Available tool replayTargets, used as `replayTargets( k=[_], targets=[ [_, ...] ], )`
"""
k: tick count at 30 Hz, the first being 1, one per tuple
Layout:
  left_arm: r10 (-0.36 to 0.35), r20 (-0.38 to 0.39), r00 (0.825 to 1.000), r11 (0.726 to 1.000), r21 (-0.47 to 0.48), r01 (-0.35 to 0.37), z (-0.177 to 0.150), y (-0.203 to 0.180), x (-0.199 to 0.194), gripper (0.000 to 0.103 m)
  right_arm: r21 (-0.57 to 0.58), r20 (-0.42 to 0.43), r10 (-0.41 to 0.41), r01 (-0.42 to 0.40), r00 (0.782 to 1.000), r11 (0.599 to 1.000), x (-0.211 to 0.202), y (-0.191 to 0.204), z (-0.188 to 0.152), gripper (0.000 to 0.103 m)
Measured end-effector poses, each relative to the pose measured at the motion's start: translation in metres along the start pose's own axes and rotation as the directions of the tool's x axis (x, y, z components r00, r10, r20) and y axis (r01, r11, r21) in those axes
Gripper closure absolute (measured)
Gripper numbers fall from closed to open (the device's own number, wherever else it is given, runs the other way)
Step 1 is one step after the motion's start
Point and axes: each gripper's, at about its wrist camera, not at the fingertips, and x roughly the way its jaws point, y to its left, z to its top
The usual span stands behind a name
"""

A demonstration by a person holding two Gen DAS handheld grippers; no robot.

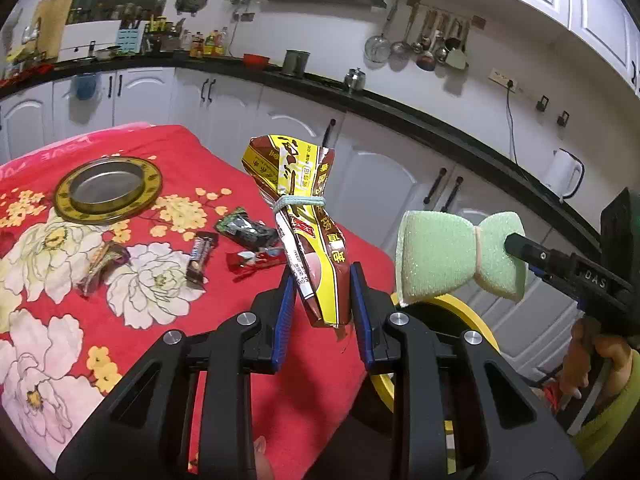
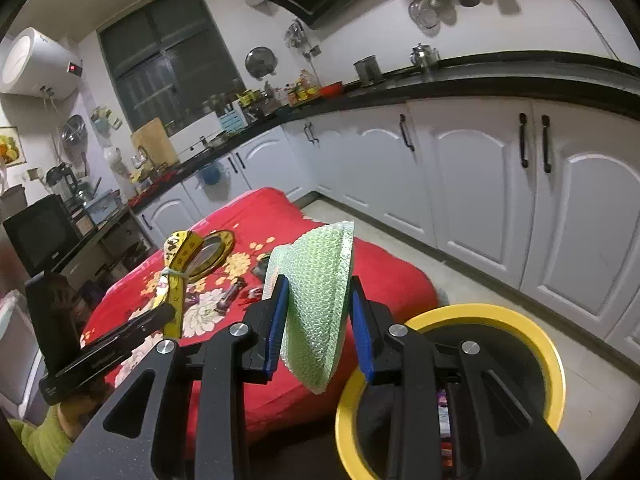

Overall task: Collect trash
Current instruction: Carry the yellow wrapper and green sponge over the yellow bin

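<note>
My left gripper (image 1: 322, 304) is shut on a yellow and brown snack bag (image 1: 304, 216) tied with a rubber band, held above the table's right edge; the bag also shows in the right wrist view (image 2: 178, 276). My right gripper (image 2: 318, 320) is shut on a green foam wrap (image 2: 316, 300) tied in the middle, also seen in the left wrist view (image 1: 452, 254). A yellow-rimmed black trash bin (image 2: 520, 320) stands on the floor below both grippers, partly hidden in the left wrist view (image 1: 472, 312). Several wrappers lie on the table: dark green (image 1: 244, 232), brown (image 1: 200, 256), red (image 1: 256, 262), purple (image 1: 102, 266).
The table has a red floral cloth (image 1: 132, 320). A round metal tin with a gold rim (image 1: 108, 188) sits at its far left. White cabinets (image 2: 480, 184) and a black counter run behind. A white kettle (image 1: 564, 174) stands on the counter.
</note>
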Motion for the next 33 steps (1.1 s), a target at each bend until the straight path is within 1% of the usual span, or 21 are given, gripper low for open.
replayTargets(
  k=[15, 26, 33],
  targets=[
    [-0.049, -0.039, 0.998, 0.997, 0.059, 0.051, -0.006, -0.037, 0.006, 0.083, 0.054, 0.051, -0.058, 0.055, 0.997, 0.997, -0.031, -0.036, -0.002, 0.074],
    [-0.09, -0.067, 0.994, 0.992, 0.08, 0.095, -0.009, -0.058, 0.015, 0.083, 0.066, 0.107, -0.117, 0.11, 0.987, 0.992, -0.056, -0.057, -0.003, 0.074],
    [-0.114, -0.109, 0.987, 0.986, 0.111, 0.126, -0.015, -0.079, 0.027, 0.083, 0.09, 0.101, -0.145, 0.137, 0.984, 0.986, -0.065, -0.076, -0.01, 0.074]
  ],
)
